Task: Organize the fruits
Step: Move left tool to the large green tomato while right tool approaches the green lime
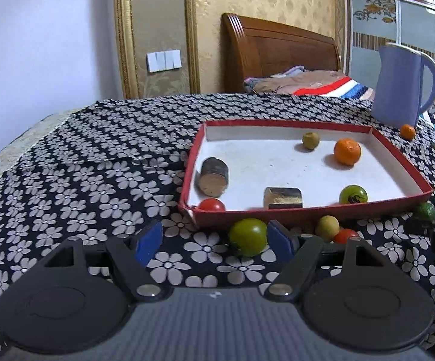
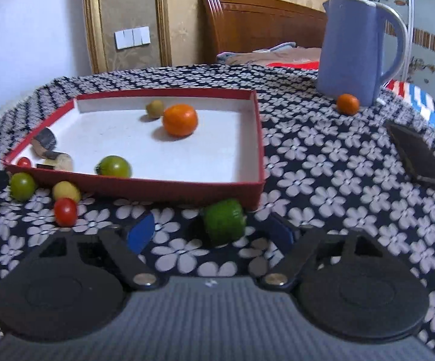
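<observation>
A: Nearest the lens, left wrist view: the left hand-held gripper (image 1: 208,240), its blue pads spread wide and holding nothing. A green tomato (image 1: 248,236) lies on the flowered cloth (image 1: 97,180) between the pads, close against the right-side pad, well apart from the other.

B: And in the right wrist view?

A: The right hand-held gripper (image 2: 209,231), likewise wide open and empty. A green lime-like fruit (image 2: 224,221) sits on the cloth between its fingers, nearer the right one, just in front of the red tray (image 2: 187,188).

B: What does the tray hold?

A: An orange mandarin (image 2: 180,120), a small olive fruit (image 2: 154,109), a green tomato with a dark stem (image 2: 114,166), a red cherry tomato (image 2: 24,161) in the near left corner, and two dark cut cylinders (image 1: 213,176).

B: Loose fruit outside it?

A: Beside the near wall: a yellowish fruit (image 2: 66,191) touching a red tomato (image 2: 65,211). A small mandarin (image 2: 347,104) lies at the foot of the blue jug (image 2: 352,48). A black flat object (image 2: 417,158) rests to the right on the worktop.
</observation>
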A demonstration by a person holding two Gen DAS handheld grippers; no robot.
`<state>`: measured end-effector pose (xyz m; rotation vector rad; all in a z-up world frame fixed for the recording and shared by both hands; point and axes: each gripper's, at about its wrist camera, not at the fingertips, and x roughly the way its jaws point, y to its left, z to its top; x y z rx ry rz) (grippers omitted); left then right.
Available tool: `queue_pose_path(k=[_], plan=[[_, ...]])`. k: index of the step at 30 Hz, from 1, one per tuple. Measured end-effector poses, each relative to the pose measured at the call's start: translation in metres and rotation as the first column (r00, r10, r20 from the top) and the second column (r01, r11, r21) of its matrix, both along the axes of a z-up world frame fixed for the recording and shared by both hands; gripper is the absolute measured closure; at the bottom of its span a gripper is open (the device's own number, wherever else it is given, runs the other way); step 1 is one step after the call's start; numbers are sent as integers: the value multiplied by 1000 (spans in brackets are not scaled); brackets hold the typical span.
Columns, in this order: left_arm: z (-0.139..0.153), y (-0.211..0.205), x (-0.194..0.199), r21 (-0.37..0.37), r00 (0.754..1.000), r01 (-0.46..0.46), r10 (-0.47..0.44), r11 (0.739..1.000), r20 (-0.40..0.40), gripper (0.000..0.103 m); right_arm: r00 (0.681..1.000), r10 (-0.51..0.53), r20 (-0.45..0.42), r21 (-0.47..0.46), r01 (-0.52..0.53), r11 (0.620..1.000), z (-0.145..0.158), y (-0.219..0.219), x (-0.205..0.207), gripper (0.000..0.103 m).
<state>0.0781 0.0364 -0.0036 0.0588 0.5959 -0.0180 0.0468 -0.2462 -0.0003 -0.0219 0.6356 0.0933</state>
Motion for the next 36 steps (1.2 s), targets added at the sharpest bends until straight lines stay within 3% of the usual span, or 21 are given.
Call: queue_pose_path(k=[4, 10, 22, 30, 33, 36], plan=[[-4, -3, 5, -11, 1000, 2, -2, 1000, -25, 27, 1000, 21, -2, -17, -21, 1000, 2, 1, 4, 27], [-8, -7, 10, -14, 1000, -4, 4, 1000, -31, 27, 999, 45, -26, -17, -46, 999, -3, 3, 10, 46], [-18, -19, 23, 8, 998, 14, -13, 1000, -63, 27, 999, 36, -19, -18, -37, 999, -6, 1, 10, 53], [-23, -20, 28, -8, 996, 30, -31, 1000, -85, 27, 1000, 18, -15, -31, -18, 999, -6, 0, 9, 66], [-23, -19, 29, -19, 995, 31, -33, 999, -97, 41, 1000, 18, -15, -35, -19, 999, -6, 0, 9, 66], [-24, -17, 30, -34, 994, 30, -33, 999, -108, 45, 1000, 18, -14, -34, -18, 999, -6, 0, 9, 68]])
